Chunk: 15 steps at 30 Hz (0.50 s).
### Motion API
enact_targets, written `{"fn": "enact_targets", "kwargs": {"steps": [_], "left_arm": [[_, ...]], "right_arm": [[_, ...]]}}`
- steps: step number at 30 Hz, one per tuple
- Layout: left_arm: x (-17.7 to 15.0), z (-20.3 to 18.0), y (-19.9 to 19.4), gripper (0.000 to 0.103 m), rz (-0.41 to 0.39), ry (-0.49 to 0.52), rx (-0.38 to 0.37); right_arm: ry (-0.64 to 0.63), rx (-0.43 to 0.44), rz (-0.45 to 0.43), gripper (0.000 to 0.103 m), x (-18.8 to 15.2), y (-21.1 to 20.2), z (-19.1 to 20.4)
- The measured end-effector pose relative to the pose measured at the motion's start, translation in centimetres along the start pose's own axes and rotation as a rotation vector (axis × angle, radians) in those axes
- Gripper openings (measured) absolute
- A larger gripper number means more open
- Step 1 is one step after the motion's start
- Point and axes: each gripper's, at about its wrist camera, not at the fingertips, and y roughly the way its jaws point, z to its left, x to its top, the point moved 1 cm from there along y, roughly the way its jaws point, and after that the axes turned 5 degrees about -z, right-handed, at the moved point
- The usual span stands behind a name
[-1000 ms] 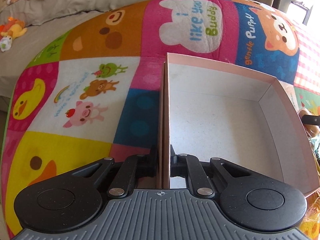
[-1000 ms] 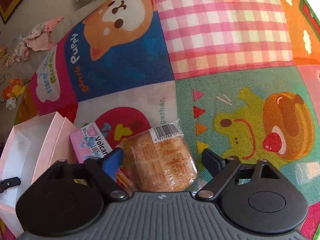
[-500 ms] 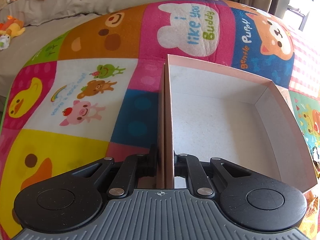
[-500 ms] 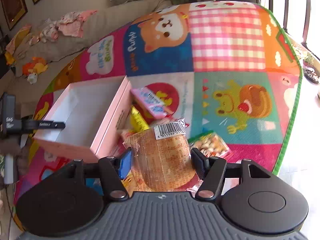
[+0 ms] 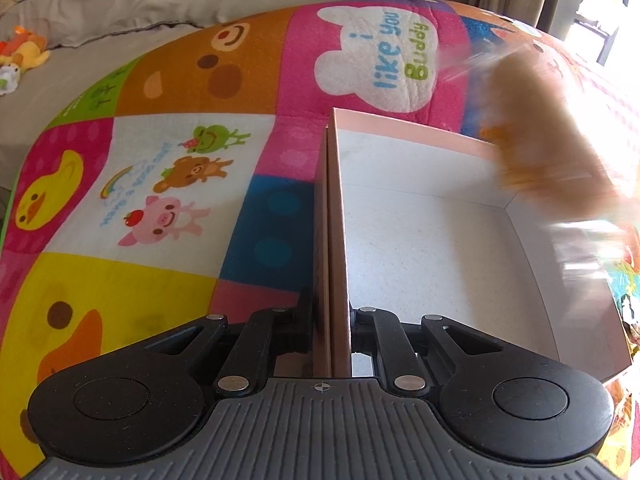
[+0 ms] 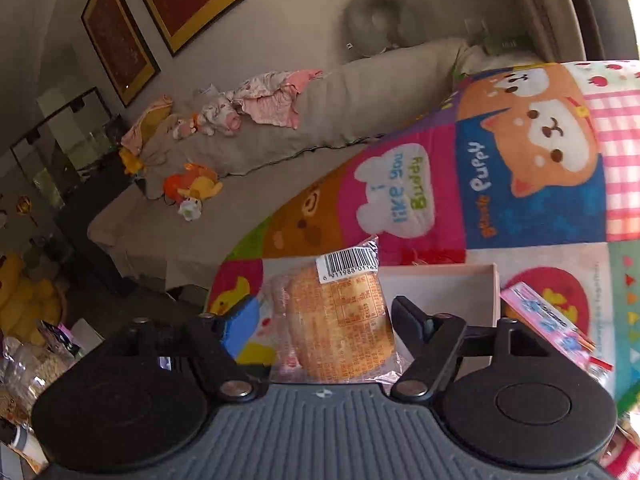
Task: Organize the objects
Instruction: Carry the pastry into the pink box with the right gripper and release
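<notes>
Cartoon play mat (image 5: 168, 184), pink box (image 5: 420, 248), beige sofa (image 6: 360, 92)

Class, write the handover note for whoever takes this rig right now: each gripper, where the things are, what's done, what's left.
Left gripper: shut on the near wall of the pink box, steadying it.
Right gripper: jaws have just been opening; wrapped bun packet lies between them over the box, right pad clear of it.
Done: nothing in the box yet.
Left: drop the bun in, then fetch the pink packet lying on the mat beside the box.
</notes>
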Motion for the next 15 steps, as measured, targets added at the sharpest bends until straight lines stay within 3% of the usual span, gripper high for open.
{"fn": "enact_targets", "kwargs": {"steps": [5,9,12,15], "left_arm": [[0.0,0.1,0.0,0.013,0.002,-0.005,-0.008],[0.0,0.2,0.0,0.014,0.000,-0.005,-0.011],[-0.1,0.2,0.0,0.014,-0.002,-0.009,-0.013],[-0.1,0.2,0.0,0.014,-0.001,-0.011,-0.013]], "right_arm": [[-0.055,-0.078,-0.041,0.078,-0.4,-1.3,-1.1],[-0.111,-0.226,-0.072,0.085,-2.9,-5.6,-5.3],[-0.134,-0.328,-0.031,0.085,-5.6,-8.1,-8.4],[-0.152,-0.376,0.040,0.085,-9.0,-9.5,-10.2]]}}
